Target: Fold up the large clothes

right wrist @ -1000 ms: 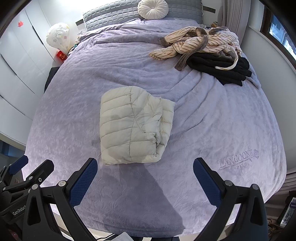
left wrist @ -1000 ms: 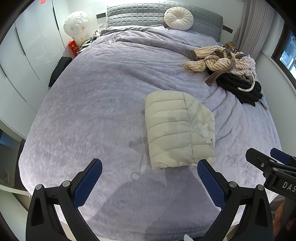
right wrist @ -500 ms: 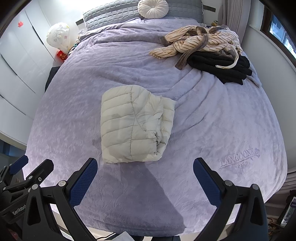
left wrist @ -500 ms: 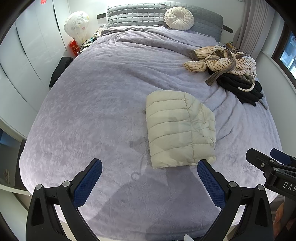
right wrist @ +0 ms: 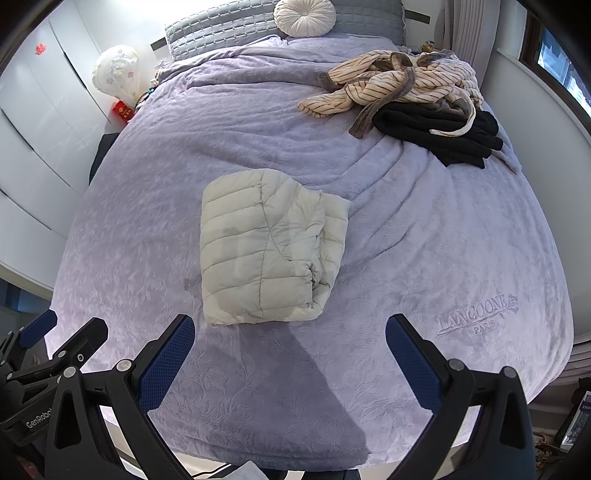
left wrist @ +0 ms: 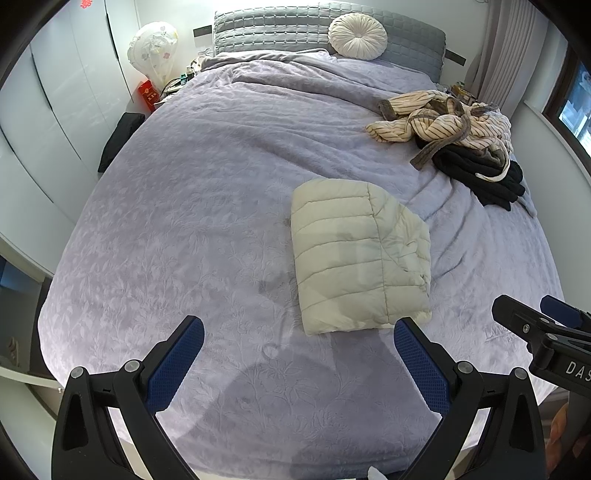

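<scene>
A cream quilted puffer jacket [left wrist: 358,251] [right wrist: 266,243] lies folded into a neat rectangle in the middle of the lilac bedspread [left wrist: 207,206] [right wrist: 424,236]. My left gripper [left wrist: 299,347] hovers open above the foot of the bed, short of the jacket, nothing between its blue pads. My right gripper [right wrist: 290,345] is likewise open and empty, just before the jacket's near edge. Each gripper shows at the edge of the other's view.
A heap of unfolded clothes sits at the bed's far right: a striped beige robe [left wrist: 439,118] [right wrist: 391,81] over a black garment [left wrist: 480,173] [right wrist: 439,129]. A round cream cushion [left wrist: 357,36] leans on the grey headboard. White wardrobe doors [left wrist: 48,110] line the left side.
Both views have drifted very slightly, the jacket sitting a touch lower in frame. Nothing was taken hold of or let go; both grippers stay open.
</scene>
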Action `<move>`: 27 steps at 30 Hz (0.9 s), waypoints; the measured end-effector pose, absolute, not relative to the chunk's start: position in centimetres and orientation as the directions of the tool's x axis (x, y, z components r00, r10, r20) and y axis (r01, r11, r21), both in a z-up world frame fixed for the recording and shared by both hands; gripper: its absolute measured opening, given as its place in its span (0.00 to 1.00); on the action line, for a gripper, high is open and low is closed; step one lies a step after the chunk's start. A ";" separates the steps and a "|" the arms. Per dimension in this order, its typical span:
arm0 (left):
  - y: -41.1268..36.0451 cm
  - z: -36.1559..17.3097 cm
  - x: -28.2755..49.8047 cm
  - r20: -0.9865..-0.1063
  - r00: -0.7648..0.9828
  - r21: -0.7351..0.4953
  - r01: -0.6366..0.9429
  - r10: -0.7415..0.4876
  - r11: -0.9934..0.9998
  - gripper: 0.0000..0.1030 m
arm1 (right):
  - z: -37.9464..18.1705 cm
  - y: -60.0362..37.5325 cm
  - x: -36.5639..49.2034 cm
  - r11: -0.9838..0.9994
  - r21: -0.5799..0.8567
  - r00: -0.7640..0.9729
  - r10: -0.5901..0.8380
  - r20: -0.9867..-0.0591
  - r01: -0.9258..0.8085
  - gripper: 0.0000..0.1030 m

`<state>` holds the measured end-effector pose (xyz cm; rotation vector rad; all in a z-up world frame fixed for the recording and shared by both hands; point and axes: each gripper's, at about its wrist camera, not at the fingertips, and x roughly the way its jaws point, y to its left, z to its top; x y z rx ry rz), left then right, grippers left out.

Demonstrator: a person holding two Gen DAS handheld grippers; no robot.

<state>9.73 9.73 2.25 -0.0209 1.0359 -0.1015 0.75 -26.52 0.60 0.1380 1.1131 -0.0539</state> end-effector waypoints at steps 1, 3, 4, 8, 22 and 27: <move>9.7 2.2 9.7 -0.858 0.505 -0.066 0.075 -0.095 0.995 1.00 | 0.6 -26.6 0.8 0.990 0.084 0.441 0.026 -0.897 0.113 1.00; 9.7 2.3 9.7 -0.858 0.505 -0.067 0.074 -0.095 0.995 1.00 | 0.7 -26.6 0.8 0.990 0.084 0.441 0.026 -0.897 0.112 1.00; 9.7 2.3 9.7 -0.858 0.505 -0.066 0.074 -0.094 0.995 1.00 | 0.6 -26.6 0.8 0.990 0.084 0.440 0.026 -0.897 0.113 1.00; 9.7 2.3 9.7 -0.858 0.504 -0.066 0.073 -0.094 0.995 1.00 | 0.6 -26.5 0.8 0.990 0.084 0.440 0.026 -0.898 0.113 1.00; 10.5 1.1 9.3 -0.862 0.499 -0.064 0.069 -0.090 0.996 1.00 | 0.6 -26.7 0.9 0.990 0.085 0.440 0.028 -0.898 0.112 1.00; 10.3 1.2 9.5 -0.862 0.498 -0.064 0.070 -0.091 0.995 1.00 | 0.6 -26.7 0.9 0.990 0.085 0.439 0.028 -0.898 0.111 1.00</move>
